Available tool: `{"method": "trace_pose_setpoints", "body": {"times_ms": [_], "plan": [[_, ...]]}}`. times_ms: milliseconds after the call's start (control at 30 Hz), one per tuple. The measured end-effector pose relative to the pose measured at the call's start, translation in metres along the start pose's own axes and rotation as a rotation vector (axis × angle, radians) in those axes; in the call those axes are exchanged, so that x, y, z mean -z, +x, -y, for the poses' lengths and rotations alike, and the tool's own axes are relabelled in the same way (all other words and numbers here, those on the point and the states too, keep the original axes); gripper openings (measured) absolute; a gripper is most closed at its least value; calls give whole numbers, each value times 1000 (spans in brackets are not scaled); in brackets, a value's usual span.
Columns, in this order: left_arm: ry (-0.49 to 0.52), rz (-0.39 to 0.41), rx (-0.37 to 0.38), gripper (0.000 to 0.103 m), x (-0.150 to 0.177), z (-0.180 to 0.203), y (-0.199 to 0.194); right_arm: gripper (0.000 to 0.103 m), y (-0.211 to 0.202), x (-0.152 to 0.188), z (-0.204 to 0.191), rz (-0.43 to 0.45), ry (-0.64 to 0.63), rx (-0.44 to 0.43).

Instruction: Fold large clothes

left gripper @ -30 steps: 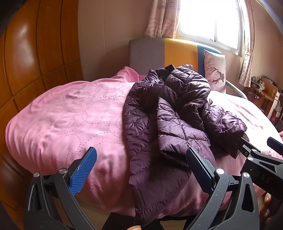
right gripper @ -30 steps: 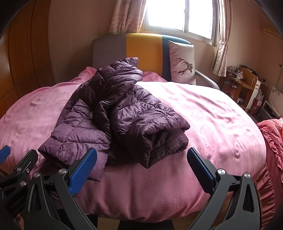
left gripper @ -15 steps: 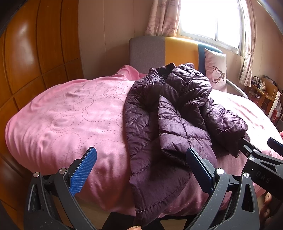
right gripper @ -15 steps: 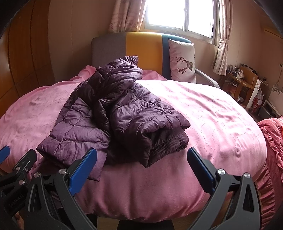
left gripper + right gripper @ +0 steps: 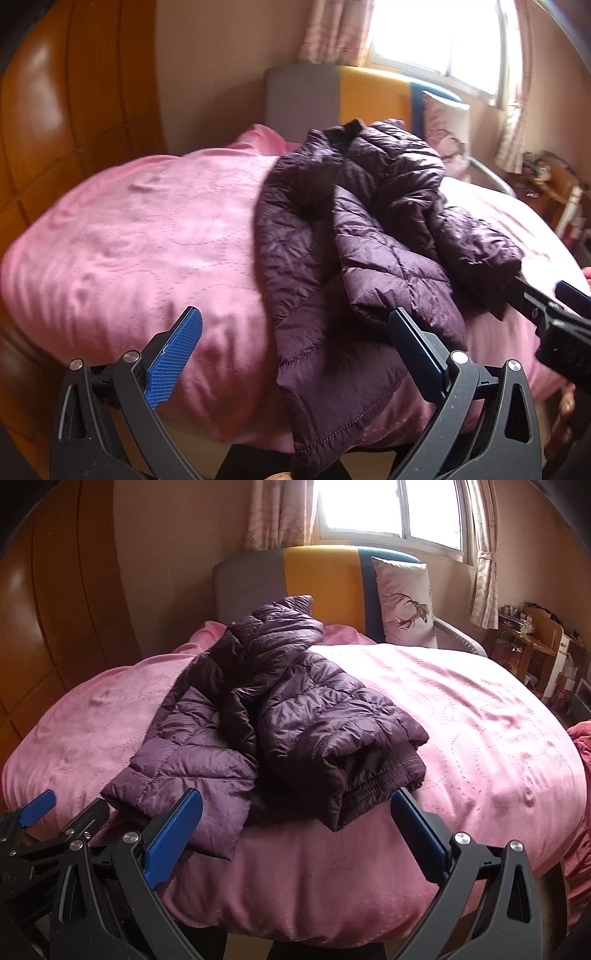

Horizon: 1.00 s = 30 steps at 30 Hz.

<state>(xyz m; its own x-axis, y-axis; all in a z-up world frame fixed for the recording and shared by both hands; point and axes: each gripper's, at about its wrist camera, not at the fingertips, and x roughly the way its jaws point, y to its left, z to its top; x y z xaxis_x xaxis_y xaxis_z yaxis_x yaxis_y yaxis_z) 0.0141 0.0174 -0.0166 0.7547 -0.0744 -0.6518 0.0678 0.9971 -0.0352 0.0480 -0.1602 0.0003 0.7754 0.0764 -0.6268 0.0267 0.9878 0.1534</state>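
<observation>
A: What is changing around the purple puffer jacket (image 5: 280, 716) right now?

B: Both grippers are closing in on it. Set against the frames from a moment ago, the jacket is filling more of each view, and the left wrist picture is smearing with motion, so that hand is moving fastest.

A: Where is the jacket sitting?

B: It is lying crumpled in the middle of the frame on the pink bedspread (image 5: 480, 716), with one flap (image 5: 325, 387) hanging over the near edge of the bed at the bottom centre.

A: Are the grippers holding anything?

B: No. The left gripper (image 5: 291, 354) is spread wide with nothing between its blue pads, and the right gripper (image 5: 295, 834) is spread just the same, hovering just short of the folded cuff (image 5: 373, 794).

A: So for the task?

B: I judge the fold itself is not yet starting; they are lining up for a first grasp. Otherwise the jacket is lying as it did earlier, untouched, and the pillow (image 5: 404, 602) at upper right is unmoved.
</observation>
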Motion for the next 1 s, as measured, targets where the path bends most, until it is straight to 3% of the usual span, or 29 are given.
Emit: {"method": "trace_pose_setpoints", "body": {"times_ms": [67, 233, 333, 400, 433, 500, 533, 567, 600, 700, 833, 900, 1000], "plan": [[-46, -11, 33, 100, -1, -19, 3, 101, -2, -1, -6, 10, -33, -61], [-183, -46, 32, 100, 0, -72, 8, 101, 12, 0, -41, -32, -197, -221], [-250, -76, 64, 100, 5, -92, 11, 101, 32, 5, -70, -59, -329, -229], [-285, -115, 124, 100, 12, -95, 16, 98, 54, 12, -87, -109, -401, -219], [-292, -140, 175, 99, 16, -93, 20, 93, 66, 16, -94, -139, -445, -189], [-288, -180, 258, 94, 20, -85, 26, 41, 79, 17, -98, -186, -483, -170], [-275, -202, 305, 88, 21, -78, 29, 35, 80, 11, -94, -186, -458, -176], [-262, -216, 330, 85, 21, -73, 31, 21, 78, 3, -88, -170, -428, -186], [-240, -240, 360, 80, 22, -65, 36, 14, 72, -8, -80, -143, -403, -175], [-221, -307, 440, 62, 24, -52, 51, 10, 54, -45, -46, -71, -295, -178], [-182, -346, 472, 23, 22, -37, 63, 9, 25, -97, 19, 67, -160, -74], [-170, -312, 459, 15, 14, -38, 61, 9, 16, -120, 61, 118, -82, 19], [-172, -254, 406, 13, -4, -53, 60, 8, 13, -143, 128, 142, 31, 156]]}}
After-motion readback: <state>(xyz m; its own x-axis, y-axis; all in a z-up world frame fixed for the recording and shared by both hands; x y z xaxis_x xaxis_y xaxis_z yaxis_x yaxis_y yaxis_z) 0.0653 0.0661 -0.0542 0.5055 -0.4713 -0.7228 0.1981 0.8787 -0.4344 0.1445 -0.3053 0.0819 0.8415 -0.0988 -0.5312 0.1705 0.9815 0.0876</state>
